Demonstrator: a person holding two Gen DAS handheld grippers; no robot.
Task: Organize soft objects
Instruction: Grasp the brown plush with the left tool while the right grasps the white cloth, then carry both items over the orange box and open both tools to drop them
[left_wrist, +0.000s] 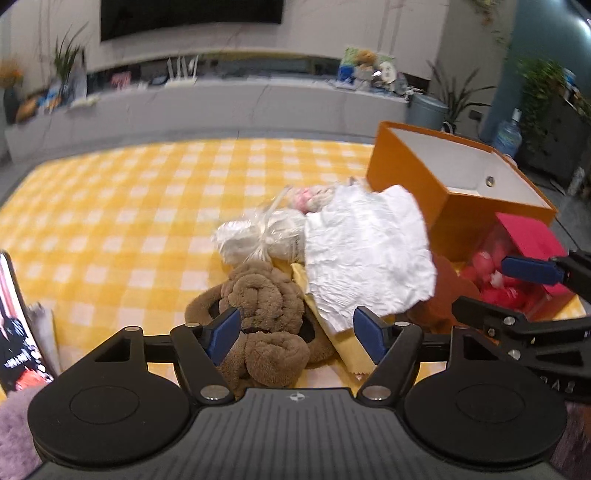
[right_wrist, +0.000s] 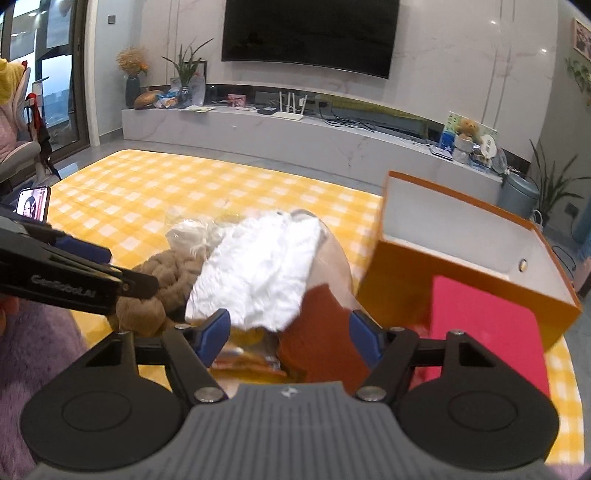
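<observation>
A pile of soft things lies on the yellow checked mat (left_wrist: 129, 206). It holds a brown plush (left_wrist: 266, 314) (right_wrist: 166, 273), a crinkled white cloth (left_wrist: 369, 258) (right_wrist: 258, 273), a plastic-wrapped white bundle (left_wrist: 258, 236) (right_wrist: 188, 232) and a yellow cloth (left_wrist: 347, 347). My left gripper (left_wrist: 297, 332) is open just above the brown plush and yellow cloth, and it also enters the right wrist view (right_wrist: 129, 269). My right gripper (right_wrist: 290, 332) is open over the white cloth's lower edge and a rust-brown piece (right_wrist: 317, 332). An open orange box (left_wrist: 417, 177) (right_wrist: 461, 236) stands empty at the right.
A red-lidded clear container (left_wrist: 528, 236) (right_wrist: 484, 332) with red and pink pieces sits in front of the orange box. A lit phone (left_wrist: 14, 325) (right_wrist: 33, 203) stands at the left. Purple fluffy fabric (left_wrist: 14, 424) (right_wrist: 37, 350) fills the near left corner. A TV console runs along the back wall.
</observation>
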